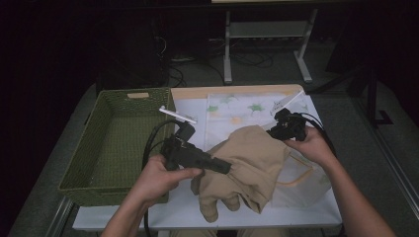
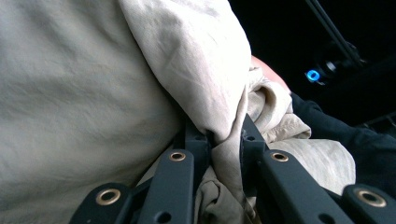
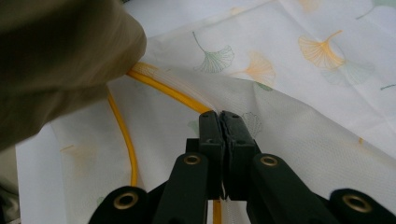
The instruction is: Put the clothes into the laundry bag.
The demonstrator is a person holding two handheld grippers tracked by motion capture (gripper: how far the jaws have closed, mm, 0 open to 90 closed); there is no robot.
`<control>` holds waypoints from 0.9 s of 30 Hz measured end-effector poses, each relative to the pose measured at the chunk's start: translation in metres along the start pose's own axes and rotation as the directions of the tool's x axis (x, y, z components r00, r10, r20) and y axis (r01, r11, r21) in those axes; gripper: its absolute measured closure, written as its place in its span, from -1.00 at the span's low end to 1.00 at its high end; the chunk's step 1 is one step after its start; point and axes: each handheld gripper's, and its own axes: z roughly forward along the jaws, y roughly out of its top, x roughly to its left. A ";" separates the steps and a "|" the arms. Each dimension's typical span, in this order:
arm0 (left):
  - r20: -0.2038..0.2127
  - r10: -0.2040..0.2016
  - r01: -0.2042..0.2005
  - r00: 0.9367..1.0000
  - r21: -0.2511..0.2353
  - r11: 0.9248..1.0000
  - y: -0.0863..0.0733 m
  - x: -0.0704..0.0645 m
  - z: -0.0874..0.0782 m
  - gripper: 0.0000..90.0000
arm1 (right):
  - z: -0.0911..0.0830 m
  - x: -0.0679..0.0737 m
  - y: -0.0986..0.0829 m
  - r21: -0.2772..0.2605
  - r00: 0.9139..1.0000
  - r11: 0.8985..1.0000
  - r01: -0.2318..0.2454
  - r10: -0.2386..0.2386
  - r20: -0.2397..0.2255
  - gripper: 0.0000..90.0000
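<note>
A tan garment lies bunched in the middle of the table, on a white mesh bag printed with ginkgo leaves. My left gripper reaches in from the left and is shut on a fold of the garment; cloth is squeezed between its jaws. My right gripper is held at the garment's far right side. Its jaws are shut on the bag's yellow zipper edge, and the garment overhangs that edge at the upper left.
A green woven basket stands empty on the left of the table, beside my left hand. A bare white strip of table runs along the front edge. Beyond the table are the legs of a metal stand and floor cables.
</note>
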 end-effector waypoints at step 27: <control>-0.057 -0.276 0.276 0.959 -0.007 0.961 -0.028 0.104 0.087 0.78 | -0.010 0.022 0.002 -0.024 0.997 0.998 0.063 -0.064 -0.041 0.94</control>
